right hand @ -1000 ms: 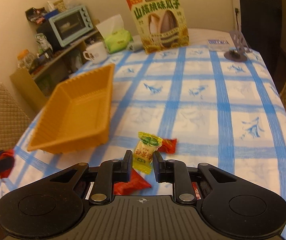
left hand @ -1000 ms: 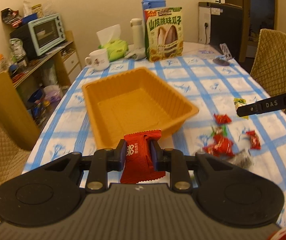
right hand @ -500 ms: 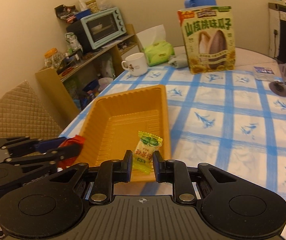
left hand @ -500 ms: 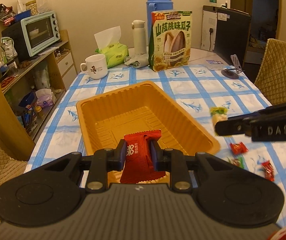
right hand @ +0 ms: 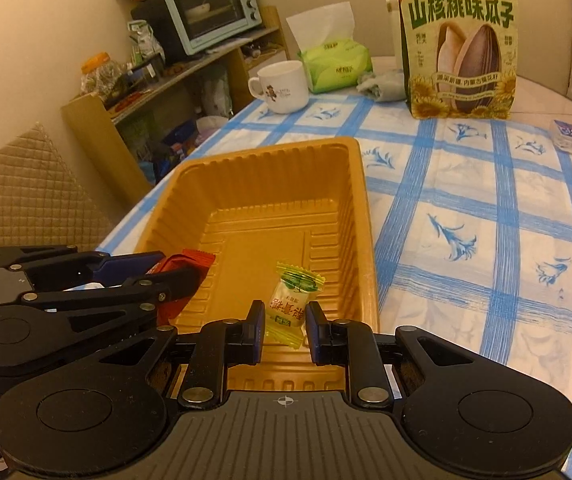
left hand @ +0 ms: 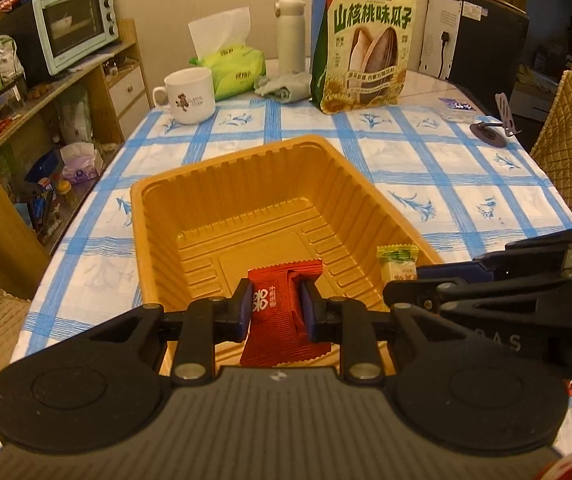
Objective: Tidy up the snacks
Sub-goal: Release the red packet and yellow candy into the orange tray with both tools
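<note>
While both tools hung over the near end of the orange tray, the left hand-held gripper was closed tight on a red snack packet, its blue pads pressed against the wrapper's two sides so that the packet stood upright between them above the tray's ribbed floor. Just beside it, the right hand-held gripper was likewise clamped, pinching the lower part of a small yellow-green wrapped candy, whose crimped top stuck up over the tray's near right corner. From the left wrist view that right tool reached in from the right edge with the candy showing at its tip; from the right wrist view the left tool came in from the left with a corner of the red packet showing. Nothing else lay in the tray, which sat on the blue-checked tabletop. Farther back stood a white mug and, near it, a green tissue pack. A crumpled cloth lay beside a large sunflower seed bag, with a pale flask behind. To the left, off the tabletop, a wooden shelf carried a mint toaster oven, and a quilted chair stood at the right.
</note>
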The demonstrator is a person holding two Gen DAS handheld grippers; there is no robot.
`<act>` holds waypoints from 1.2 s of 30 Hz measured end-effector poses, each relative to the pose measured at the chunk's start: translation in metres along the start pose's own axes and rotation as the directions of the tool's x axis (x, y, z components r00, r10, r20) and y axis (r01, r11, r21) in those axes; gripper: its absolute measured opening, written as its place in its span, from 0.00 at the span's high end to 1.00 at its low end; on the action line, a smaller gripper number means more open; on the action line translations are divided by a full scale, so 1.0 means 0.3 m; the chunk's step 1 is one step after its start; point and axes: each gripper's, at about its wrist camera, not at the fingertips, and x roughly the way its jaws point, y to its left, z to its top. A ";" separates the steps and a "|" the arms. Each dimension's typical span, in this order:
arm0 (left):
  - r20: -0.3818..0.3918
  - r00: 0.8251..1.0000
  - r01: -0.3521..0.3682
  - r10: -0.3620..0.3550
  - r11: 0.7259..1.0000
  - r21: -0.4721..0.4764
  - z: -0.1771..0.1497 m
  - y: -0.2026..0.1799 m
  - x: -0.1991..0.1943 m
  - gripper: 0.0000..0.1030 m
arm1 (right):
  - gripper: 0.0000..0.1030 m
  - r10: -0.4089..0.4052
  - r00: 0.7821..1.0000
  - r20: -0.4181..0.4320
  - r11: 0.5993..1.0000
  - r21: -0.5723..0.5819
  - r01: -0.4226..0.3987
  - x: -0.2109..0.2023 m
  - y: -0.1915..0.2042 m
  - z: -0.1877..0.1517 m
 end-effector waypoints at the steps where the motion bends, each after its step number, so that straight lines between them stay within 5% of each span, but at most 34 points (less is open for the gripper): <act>1: -0.006 1.000 0.000 0.000 1.000 0.000 0.002 0.001 0.010 0.77 | 0.79 -0.001 1.000 -0.004 1.000 0.000 0.001 0.008 -0.004 0.001; 14: -0.072 0.997 0.031 -0.034 0.998 -0.047 0.006 0.033 0.086 0.75 | 0.79 -0.008 1.000 -0.026 1.000 0.011 0.008 0.060 -0.021 0.017; 33: -0.034 0.999 0.010 -0.013 0.997 -0.080 0.002 0.119 -0.013 0.22 | 0.77 0.000 1.000 0.017 1.000 -0.023 0.000 0.058 0.016 0.022; 36: -0.023 1.000 0.009 -0.010 0.997 -0.078 -0.008 0.122 -0.047 0.15 | 0.65 0.000 1.000 0.020 1.000 -0.025 0.000 0.040 0.023 0.016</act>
